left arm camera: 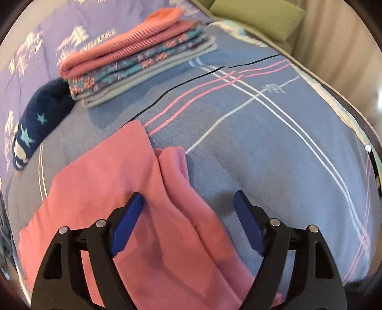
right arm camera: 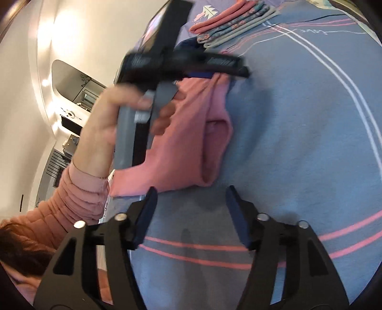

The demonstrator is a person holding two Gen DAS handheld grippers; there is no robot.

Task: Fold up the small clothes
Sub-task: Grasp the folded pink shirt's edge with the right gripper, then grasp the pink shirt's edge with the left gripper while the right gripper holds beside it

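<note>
A pink garment (left arm camera: 114, 190) lies partly folded on the blue blanket (left arm camera: 262, 147), with a narrow fold along its right side. My left gripper (left arm camera: 188, 200) is open just above it, one finger over the cloth and one over the blanket. In the right wrist view the same pink garment (right arm camera: 191, 133) lies ahead, and the left gripper's black body (right arm camera: 181, 62) hovers over its far end in a person's hand. My right gripper (right arm camera: 191, 198) is open and empty above the blanket, just short of the garment's near edge.
A stack of folded clothes (left arm camera: 133, 62), pink on top, floral and grey below, sits at the far side of the blanket; it also shows in the right wrist view (right arm camera: 234, 21). A navy star-patterned item (left arm camera: 40, 124) lies left of it. A green pillow (left arm camera: 257, 16) is at the back.
</note>
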